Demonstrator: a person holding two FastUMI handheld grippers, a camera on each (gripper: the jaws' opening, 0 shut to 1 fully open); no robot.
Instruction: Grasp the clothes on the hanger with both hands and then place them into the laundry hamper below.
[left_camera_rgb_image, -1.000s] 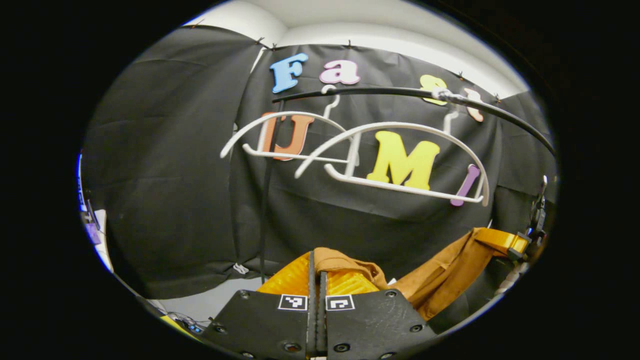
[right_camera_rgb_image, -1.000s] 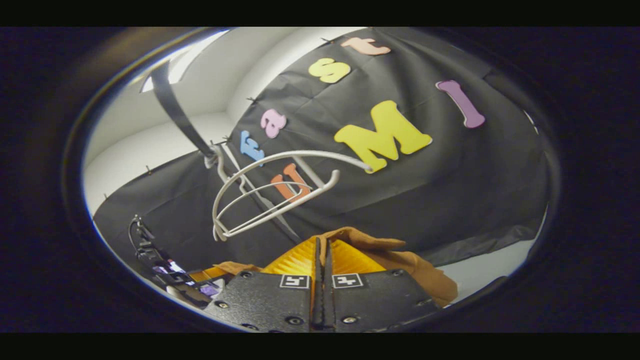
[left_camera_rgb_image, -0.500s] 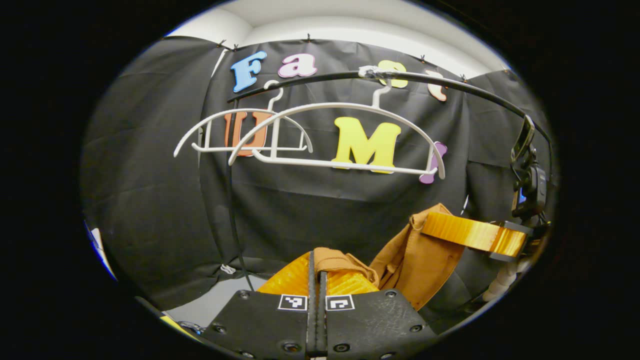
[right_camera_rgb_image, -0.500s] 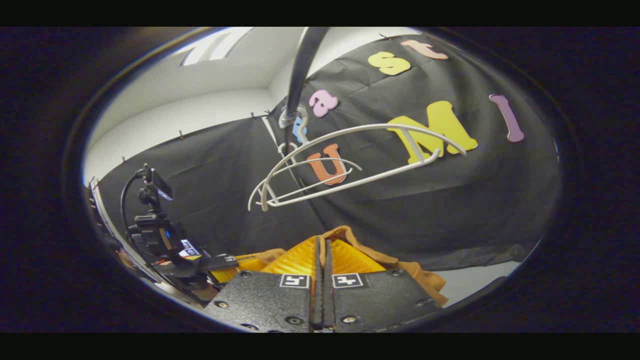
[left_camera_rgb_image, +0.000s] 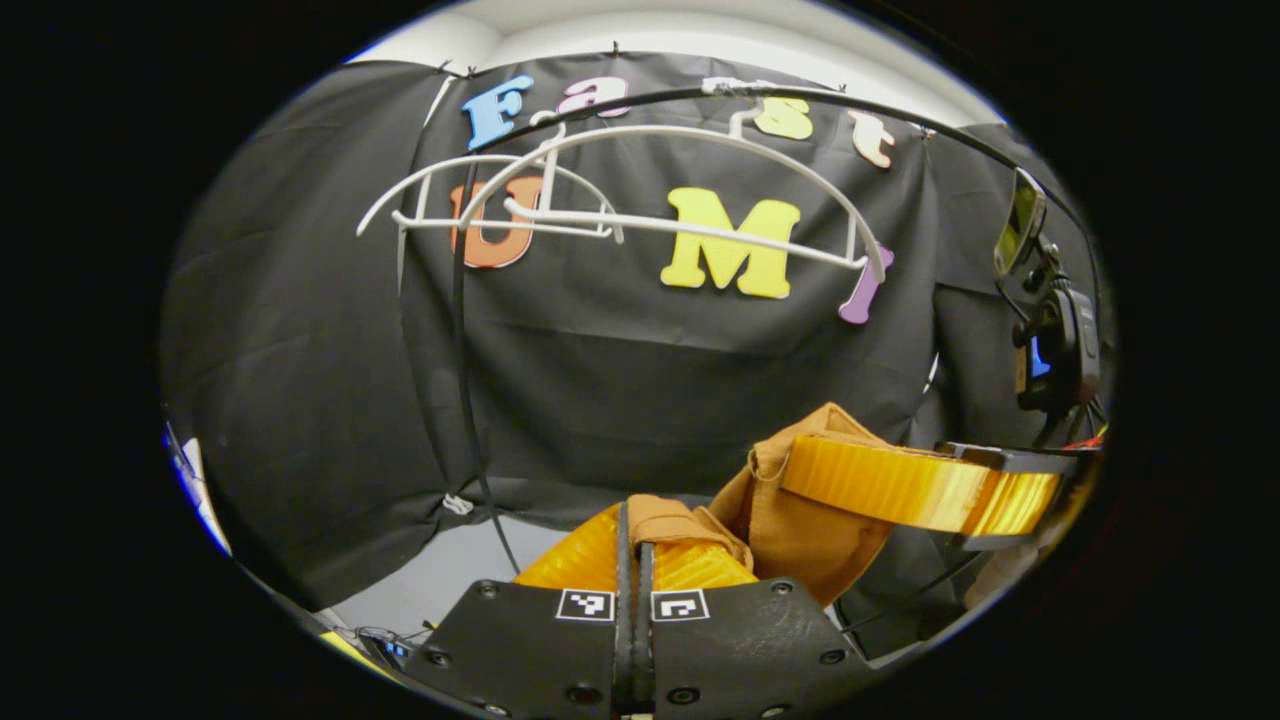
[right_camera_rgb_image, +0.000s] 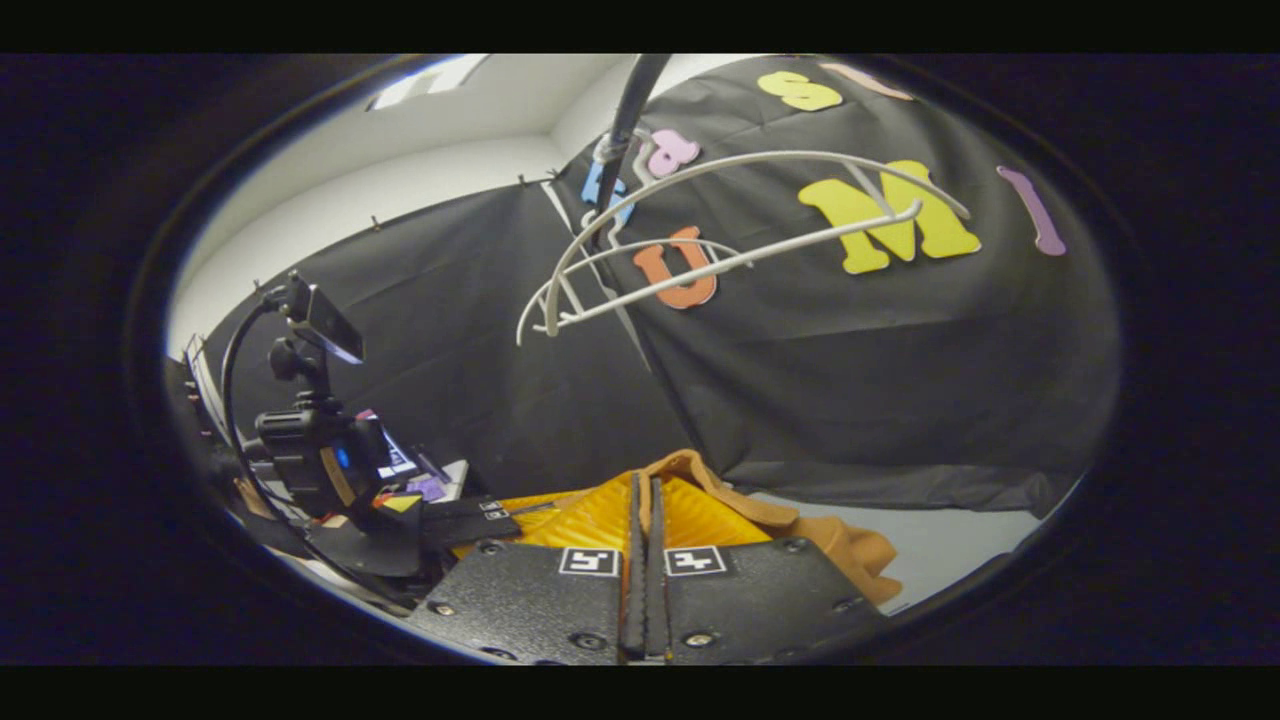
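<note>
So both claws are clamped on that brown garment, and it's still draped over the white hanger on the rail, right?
Not quite. Both claws, left and right, are clamped on the brown garment, but it is off the white hanger. The left gripper view shows both hangers bare on the rail, with the garment well below them.

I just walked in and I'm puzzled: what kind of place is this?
Probably a recording booth set up as a laundry corner: black cloth wall, a rail with bare white hangers, and a brown garment held in two handheld grippers.
</note>
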